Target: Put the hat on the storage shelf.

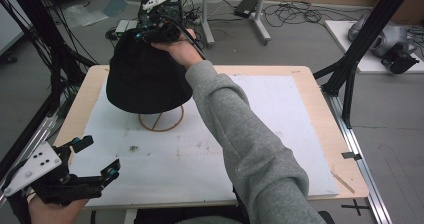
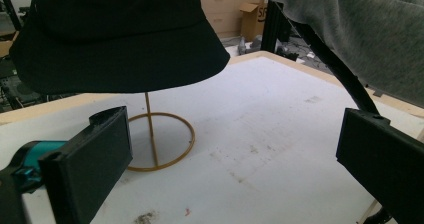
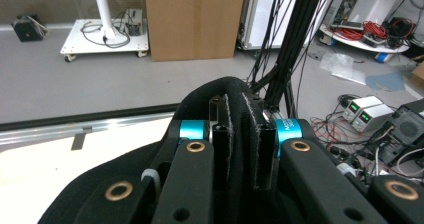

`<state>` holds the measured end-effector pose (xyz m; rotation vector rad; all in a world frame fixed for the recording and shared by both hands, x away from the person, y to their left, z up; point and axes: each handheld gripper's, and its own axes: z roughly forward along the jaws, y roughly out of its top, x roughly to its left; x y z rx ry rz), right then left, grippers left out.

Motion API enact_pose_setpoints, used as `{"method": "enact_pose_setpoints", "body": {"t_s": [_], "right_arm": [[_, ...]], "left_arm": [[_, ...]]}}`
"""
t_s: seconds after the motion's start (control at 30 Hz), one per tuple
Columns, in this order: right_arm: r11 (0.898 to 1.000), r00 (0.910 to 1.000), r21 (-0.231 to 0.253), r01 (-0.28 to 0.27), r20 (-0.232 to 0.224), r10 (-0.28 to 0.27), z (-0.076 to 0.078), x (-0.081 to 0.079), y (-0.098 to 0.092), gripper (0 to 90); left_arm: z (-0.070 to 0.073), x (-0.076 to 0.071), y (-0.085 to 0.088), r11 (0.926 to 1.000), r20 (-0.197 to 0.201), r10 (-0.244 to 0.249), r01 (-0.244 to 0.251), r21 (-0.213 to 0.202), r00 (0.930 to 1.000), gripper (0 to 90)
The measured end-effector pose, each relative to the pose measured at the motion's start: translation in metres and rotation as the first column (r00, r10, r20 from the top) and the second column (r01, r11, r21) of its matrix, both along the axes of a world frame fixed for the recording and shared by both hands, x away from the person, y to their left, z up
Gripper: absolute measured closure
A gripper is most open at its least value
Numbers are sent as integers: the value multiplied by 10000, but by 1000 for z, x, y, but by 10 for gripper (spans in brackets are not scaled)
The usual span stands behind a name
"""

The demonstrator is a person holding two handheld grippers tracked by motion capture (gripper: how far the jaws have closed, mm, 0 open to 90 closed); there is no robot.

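A black bucket hat hangs over a thin gold wire stand with a ring base at the table's far left. At the hat's crown, my right gripper is shut on a fold of the black fabric. In the right gripper view the pads pinch that fold of the hat between them. My left gripper stands open near the front left corner, empty. In the left gripper view its jaws frame the hat and the stand beyond.
A white sheet covers the wooden table. A grey-sleeved forearm crosses the table's middle diagonally. Black frame posts rise at the right edge, and cables with equipment lie on the floor behind.
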<state>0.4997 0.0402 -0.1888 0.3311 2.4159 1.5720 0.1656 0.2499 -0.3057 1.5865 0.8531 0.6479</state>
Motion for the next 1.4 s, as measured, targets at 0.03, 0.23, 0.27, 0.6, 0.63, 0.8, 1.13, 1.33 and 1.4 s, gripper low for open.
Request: {"method": "enact_pose_setpoints", "body": {"t_s": [0.03,0.23,0.27,0.6,0.63,0.8,1.13,1.33,1.4], "right_arm": [[10000,10000,-10,18,11,-18,0,0,0,835],[9999,9999,33,140,-23,-140,0,0,-1,816],[9999,9999,36,132,-4,-132,0,0,-1,816],[9982,9966,435,411,-735,-379,1,3,-5,549],[9981,9962,438,425,-781,-390,0,3,-5,501],[9949,9928,770,655,-1053,-572,0,5,-8,264],[9880,9897,1244,913,-1210,-762,0,5,-21,108],[9871,9900,1293,948,-1166,-798,1,0,-28,108],[9870,9909,1332,904,-1113,-757,1,-2,-30,108]], "left_arm": [[0,0,0,10000,-6,-12,12,19,10000,17],[1,0,2,10000,22,37,-37,16,10000,17],[1,0,2,10000,26,29,-29,16,10000,17],[1,-1,3,9999,42,117,-117,88,9999,17],[0,0,3,9999,15,117,-117,84,9999,17],[-1,1,3,9999,-31,126,-126,67,9999,17],[-2,3,0,9999,-22,40,-39,160,10000,17],[-2,3,1,9999,-67,75,-74,150,9999,17],[0,2,1,9999,-17,91,-91,143,10000,17]]}}
